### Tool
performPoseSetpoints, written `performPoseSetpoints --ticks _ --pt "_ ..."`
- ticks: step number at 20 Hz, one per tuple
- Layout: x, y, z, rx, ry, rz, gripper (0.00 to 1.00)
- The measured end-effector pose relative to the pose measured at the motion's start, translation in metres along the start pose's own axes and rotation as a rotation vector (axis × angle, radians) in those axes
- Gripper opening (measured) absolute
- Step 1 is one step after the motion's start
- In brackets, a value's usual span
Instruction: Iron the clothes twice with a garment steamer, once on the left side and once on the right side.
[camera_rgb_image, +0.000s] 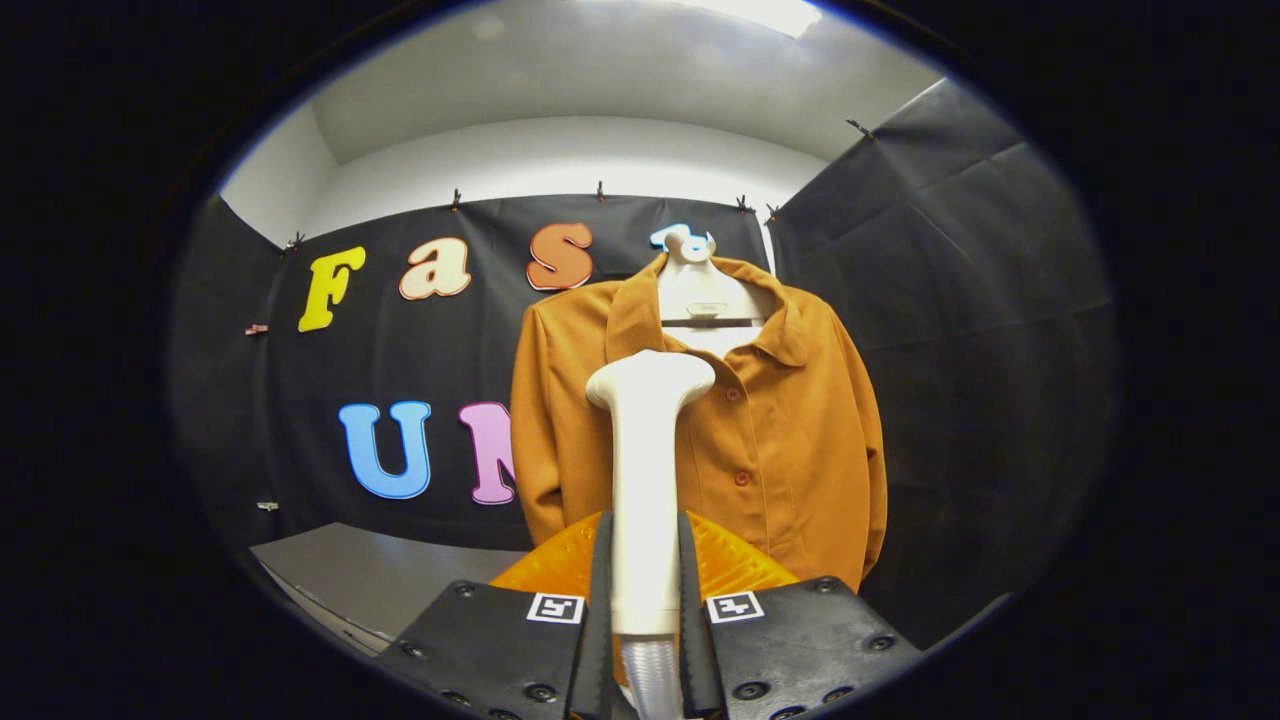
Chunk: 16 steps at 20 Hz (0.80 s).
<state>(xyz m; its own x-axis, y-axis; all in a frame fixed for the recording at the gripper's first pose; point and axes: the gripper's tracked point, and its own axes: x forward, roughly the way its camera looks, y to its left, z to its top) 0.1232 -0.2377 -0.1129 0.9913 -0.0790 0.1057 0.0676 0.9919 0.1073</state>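
In the gripper view, the claw (645, 590) is closed on the handle of the garment steamer (645, 470), with both fingers (598, 600) pressing against the pale shaft from either side. The steamer stands upright between the fingers, and its wider head rises above and ahead of them. A ribbed hose (652, 675) leaves the bottom of the handle, low between the fingers.

Just beyond the steamer head hangs an orange-brown jacket (790, 440), buttoned down the front, with its collar open. It sits on a pale hanger (700, 285) whose top shows above the collar. The steamer head overlaps the jacket's chest on the collar's left side; whether it touches the cloth cannot be told.

Directly behind the fingers, below the jacket's hem, lies an orange ribbed object (735, 560), partly hidden by the claw. To the left of the claw and lower down, a grey bench (370, 575) runs toward the booth's black cloth wall (960, 350), which stands behind and to the right of the jacket.
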Motion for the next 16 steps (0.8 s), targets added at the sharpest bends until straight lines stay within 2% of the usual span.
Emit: performPoseSetpoints --ticks 6,16 --pt "-0.012 -0.003 -0.046 0.005 0.072 0.016 0.30" --pt "-0.067 -0.039 -0.170 0.010 0.337 -0.060 0.30"
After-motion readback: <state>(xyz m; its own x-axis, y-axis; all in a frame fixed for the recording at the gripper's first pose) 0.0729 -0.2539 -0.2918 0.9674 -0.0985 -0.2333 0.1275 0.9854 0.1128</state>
